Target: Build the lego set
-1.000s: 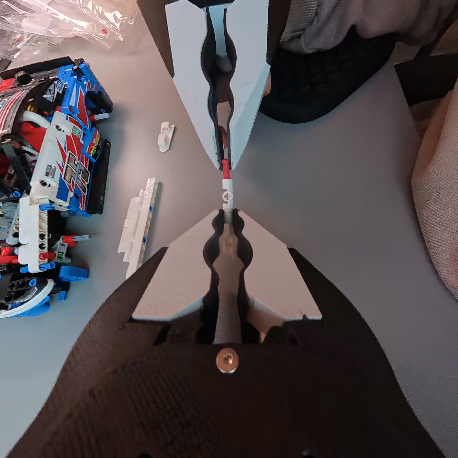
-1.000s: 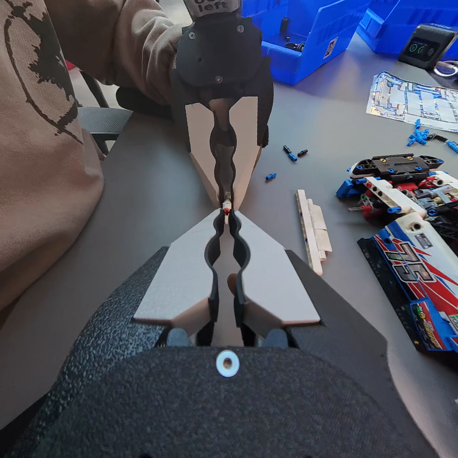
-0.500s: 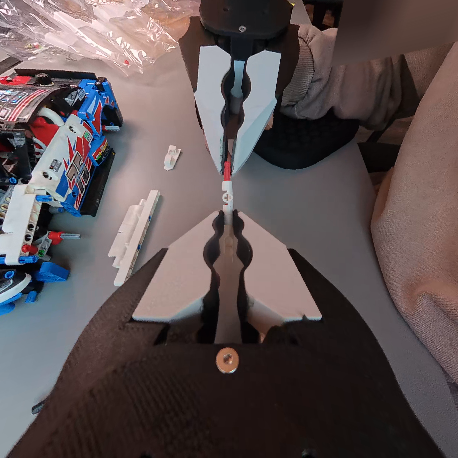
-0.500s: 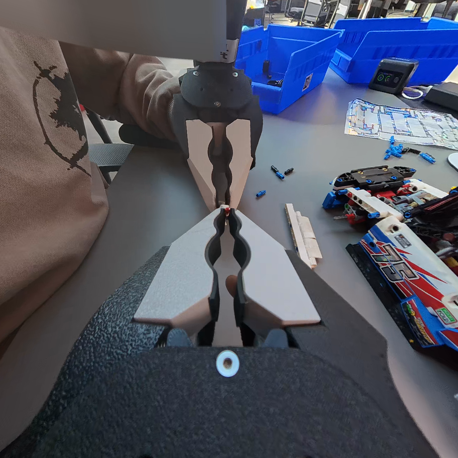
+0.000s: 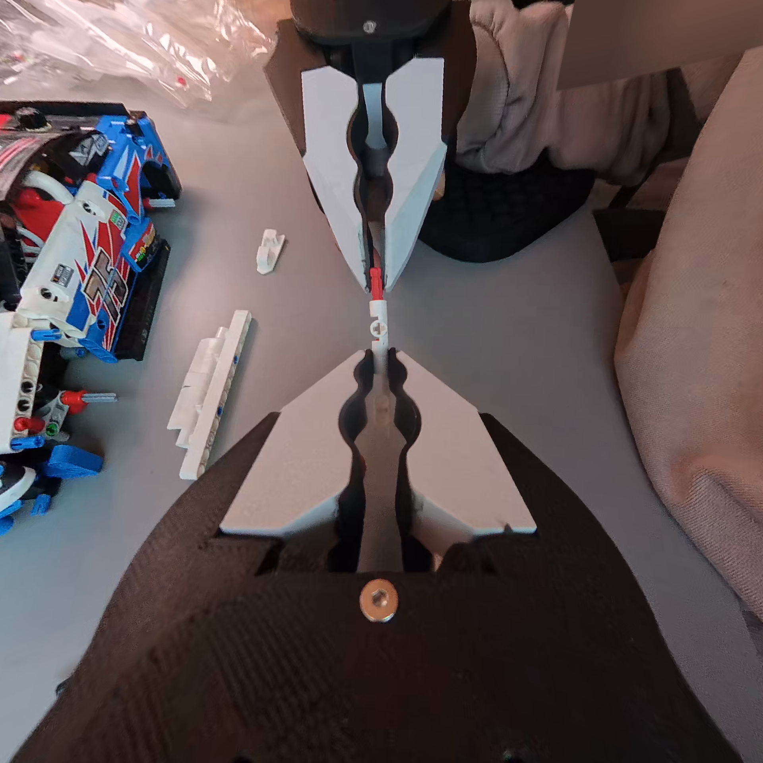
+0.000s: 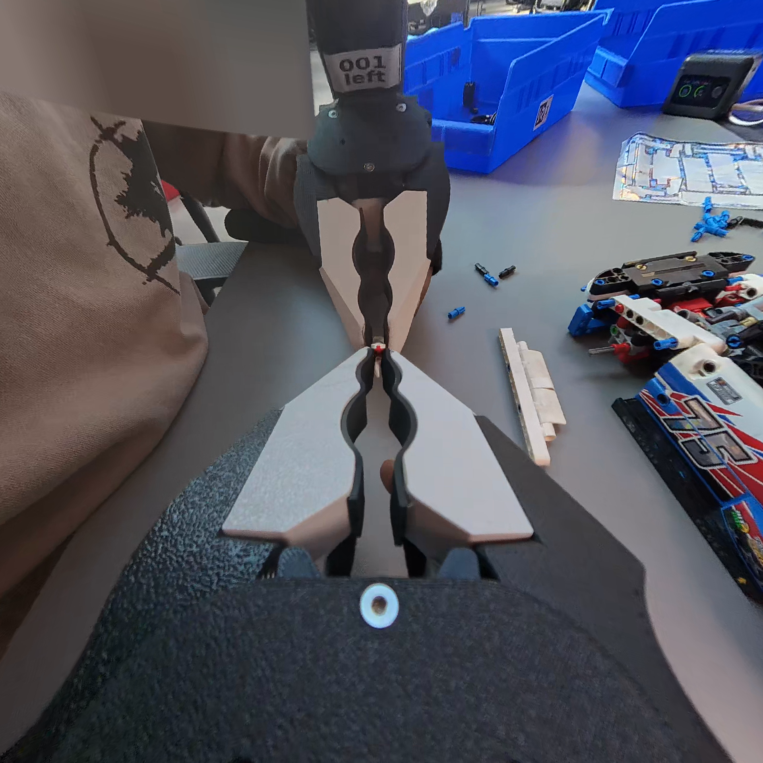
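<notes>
My left gripper is shut on a small white connector that sticks out past its tips. My right gripper faces it tip to tip and is shut on a short red pin whose end meets the connector's end. In the right wrist view my right gripper holds the red pin right against the tips of the left gripper. Both are held above the grey table. The partly built blue, white and red car lies to the left, and to the right in the right wrist view.
A white beam sub-assembly lies between the car and the grippers, also seen from the right wrist. A small white piece, clear bags, loose pins, blue bins, an instruction sheet. The person's torso is close. Left and right tips are no more than a few centimetres apart. Both grippers' tips are roughly 12 centimetres from the small white piece.
Both grippers stay shut and tip to tip on the joined pin and connector. The right gripper has drawn back a little from the left camera, and both views have tilted up.
</notes>
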{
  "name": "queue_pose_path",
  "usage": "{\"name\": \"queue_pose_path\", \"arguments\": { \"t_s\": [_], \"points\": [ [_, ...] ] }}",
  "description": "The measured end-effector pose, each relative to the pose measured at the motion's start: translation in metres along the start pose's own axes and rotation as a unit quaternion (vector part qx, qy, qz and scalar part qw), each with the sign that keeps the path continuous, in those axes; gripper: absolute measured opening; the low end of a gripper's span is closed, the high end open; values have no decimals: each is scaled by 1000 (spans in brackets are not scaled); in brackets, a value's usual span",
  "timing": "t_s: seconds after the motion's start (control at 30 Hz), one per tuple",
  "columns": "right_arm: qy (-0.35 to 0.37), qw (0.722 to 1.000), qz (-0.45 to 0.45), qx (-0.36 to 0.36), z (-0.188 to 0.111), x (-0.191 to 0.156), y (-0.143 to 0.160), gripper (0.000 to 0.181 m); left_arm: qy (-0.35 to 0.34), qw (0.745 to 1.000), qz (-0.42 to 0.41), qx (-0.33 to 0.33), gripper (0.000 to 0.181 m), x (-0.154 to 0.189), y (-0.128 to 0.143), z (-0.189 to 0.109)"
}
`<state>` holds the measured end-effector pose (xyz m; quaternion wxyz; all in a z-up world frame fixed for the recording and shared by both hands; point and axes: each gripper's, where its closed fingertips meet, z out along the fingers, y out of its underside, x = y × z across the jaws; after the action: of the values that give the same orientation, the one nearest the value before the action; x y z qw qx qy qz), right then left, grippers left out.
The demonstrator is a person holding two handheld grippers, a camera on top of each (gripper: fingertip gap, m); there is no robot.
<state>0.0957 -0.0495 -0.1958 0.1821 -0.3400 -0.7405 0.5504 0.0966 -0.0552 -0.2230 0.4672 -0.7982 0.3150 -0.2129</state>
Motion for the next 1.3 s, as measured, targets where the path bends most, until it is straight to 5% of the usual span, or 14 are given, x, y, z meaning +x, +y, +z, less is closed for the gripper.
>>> {"name": "queue_pose_path", "arguments": {
  "t_s": [0.23, 0.5, 1.07, 1.3],
  "points": [
    [28, 998, -52, -36, 1, 2, 7, 16, -41, 995, 67, -61, 5, -9, 11, 3],
    [37, 996, -64, -52, 1, 4, 11, 2, -42, 995, 64, -59, 5, -9, 11, 2],
    [-7, 996, 26, 82, -13, 1, -25, 2, 26, 989, -56, 134, 4, -3, -38, -24],
    [-18, 989, 62, 130, -17, 4, -37, 1, 39, 983, -80, 159, 5, -5, -45, -27]
  ]
}}
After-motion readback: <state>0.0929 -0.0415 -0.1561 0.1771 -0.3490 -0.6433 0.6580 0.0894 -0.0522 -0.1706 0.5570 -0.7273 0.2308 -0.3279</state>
